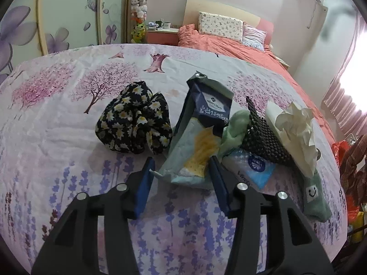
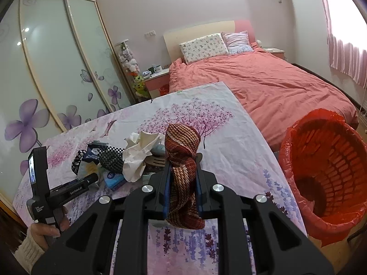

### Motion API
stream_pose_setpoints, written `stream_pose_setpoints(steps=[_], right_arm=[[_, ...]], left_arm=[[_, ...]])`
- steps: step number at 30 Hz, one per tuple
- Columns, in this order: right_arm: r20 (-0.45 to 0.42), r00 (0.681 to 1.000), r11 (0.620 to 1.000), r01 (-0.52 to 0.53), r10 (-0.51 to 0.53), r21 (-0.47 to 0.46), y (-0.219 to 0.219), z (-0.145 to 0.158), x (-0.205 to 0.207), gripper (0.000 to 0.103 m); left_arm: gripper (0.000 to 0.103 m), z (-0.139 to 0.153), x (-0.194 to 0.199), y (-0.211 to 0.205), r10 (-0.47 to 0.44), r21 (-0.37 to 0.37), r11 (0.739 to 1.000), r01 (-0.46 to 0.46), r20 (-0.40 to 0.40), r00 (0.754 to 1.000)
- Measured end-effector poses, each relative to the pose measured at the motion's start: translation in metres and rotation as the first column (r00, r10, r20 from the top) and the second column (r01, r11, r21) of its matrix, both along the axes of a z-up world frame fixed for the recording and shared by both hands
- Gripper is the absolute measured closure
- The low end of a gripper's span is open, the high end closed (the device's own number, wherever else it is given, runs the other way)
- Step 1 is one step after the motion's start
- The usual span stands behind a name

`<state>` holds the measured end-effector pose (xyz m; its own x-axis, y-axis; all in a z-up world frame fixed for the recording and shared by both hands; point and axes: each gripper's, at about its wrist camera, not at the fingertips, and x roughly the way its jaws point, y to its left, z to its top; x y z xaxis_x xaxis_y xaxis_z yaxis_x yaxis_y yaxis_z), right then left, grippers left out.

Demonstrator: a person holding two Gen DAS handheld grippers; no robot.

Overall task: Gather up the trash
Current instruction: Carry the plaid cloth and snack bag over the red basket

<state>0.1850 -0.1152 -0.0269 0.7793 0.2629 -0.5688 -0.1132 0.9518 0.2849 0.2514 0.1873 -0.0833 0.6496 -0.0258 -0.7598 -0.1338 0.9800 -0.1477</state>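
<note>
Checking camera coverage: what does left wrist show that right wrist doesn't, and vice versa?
Left wrist only: the left gripper from behind, jaws around the bottom edge of the snack bag, not yet pressing it; the daisy-print scrunchie in full; the green cloth with a smiley tag.

Right wrist only: the right gripper shut on the woven red-brown cloth, and the red-lined bin beside the table.

Both: the crumpled tissue, the black dotted mesh, the floral tablecloth and the pink bed.
</note>
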Motion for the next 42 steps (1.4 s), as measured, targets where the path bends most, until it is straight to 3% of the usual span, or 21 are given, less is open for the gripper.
stream_pose_setpoints(steps=[4,12,24,33,42], right_arm=[[0.001,1.000,1.000,0.004,-0.004,-0.004,-0.002,0.000,-0.002,0.086],[0.015,1.000,1.000,0.019,-0.019,0.004,-0.011,0.005,-0.008,0.086],[0.069,0.997,0.999,0.044,-0.045,0.019,-0.028,0.021,-0.025,0.086],[0.102,0.991,0.996,0.085,-0.088,0.028,-0.050,0.028,-0.037,0.086],[0.130,0.979,0.988,0.150,-0.154,0.038,-0.075,0.032,-0.047,0.086]], left_arm=[[0.083,0.005,-0.003,-0.002,-0.028,-0.014,0.999,0.028,0.021,0.999],[0.084,0.027,-0.017,-0.007,-0.038,0.015,0.999,0.036,0.078,0.996],[0.084,0.086,-0.045,-0.038,-0.074,0.048,0.997,0.066,0.178,0.981],[0.084,0.109,-0.059,-0.092,-0.178,0.031,0.984,0.175,0.217,0.960],[0.084,0.118,-0.066,-0.153,-0.298,0.017,0.953,0.303,0.237,0.925]])
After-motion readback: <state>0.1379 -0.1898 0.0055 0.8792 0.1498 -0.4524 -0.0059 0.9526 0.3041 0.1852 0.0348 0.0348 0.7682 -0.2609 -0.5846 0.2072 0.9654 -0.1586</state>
